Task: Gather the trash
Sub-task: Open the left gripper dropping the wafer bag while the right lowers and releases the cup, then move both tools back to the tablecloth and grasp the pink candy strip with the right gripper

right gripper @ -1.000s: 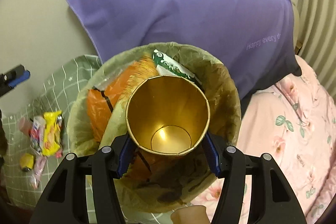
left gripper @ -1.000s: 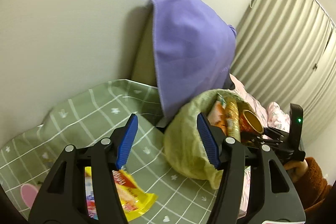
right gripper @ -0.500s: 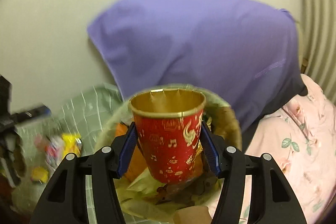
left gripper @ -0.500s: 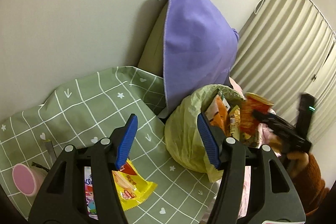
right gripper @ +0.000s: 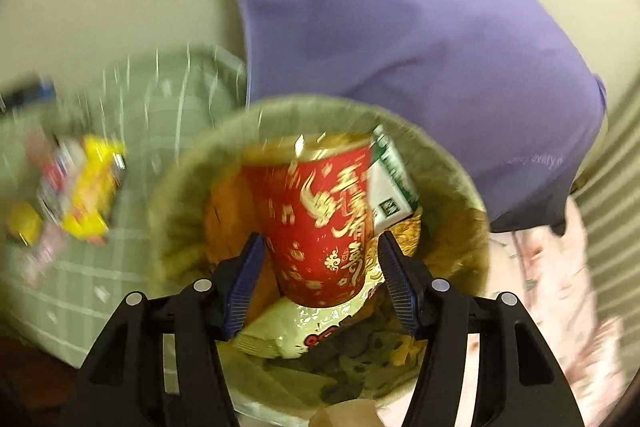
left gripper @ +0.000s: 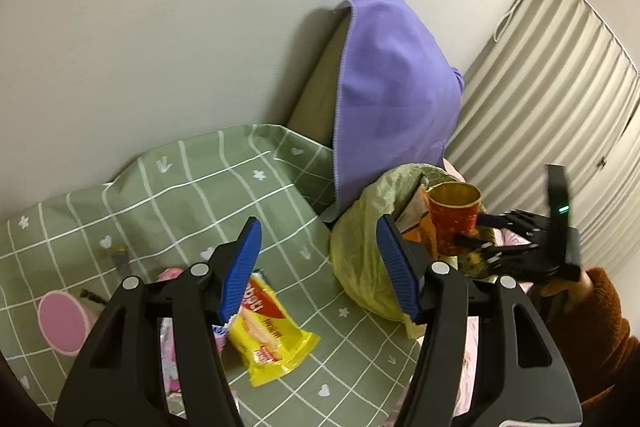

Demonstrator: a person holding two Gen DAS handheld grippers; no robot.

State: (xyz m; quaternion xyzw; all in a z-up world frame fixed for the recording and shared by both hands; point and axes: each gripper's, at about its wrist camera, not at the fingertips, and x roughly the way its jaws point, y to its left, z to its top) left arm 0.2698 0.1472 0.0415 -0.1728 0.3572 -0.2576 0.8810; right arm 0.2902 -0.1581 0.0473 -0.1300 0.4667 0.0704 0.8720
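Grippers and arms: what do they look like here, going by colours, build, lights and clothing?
Both are black plastic frames with silver pivot screws and ribbed blue finger pads. The left gripper and right gripper look alike up close. From the left view, the right unit carries an upright black part with a small green light, and the hand behind it wears a fuzzy brown sleeve.

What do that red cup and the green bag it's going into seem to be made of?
The red cup looks like printed paper with a shiny gold foil lining, going by its glossy interior in the left view. The green bag seems to be thin, crinkly plastic film, wrinkled and slightly translucent.
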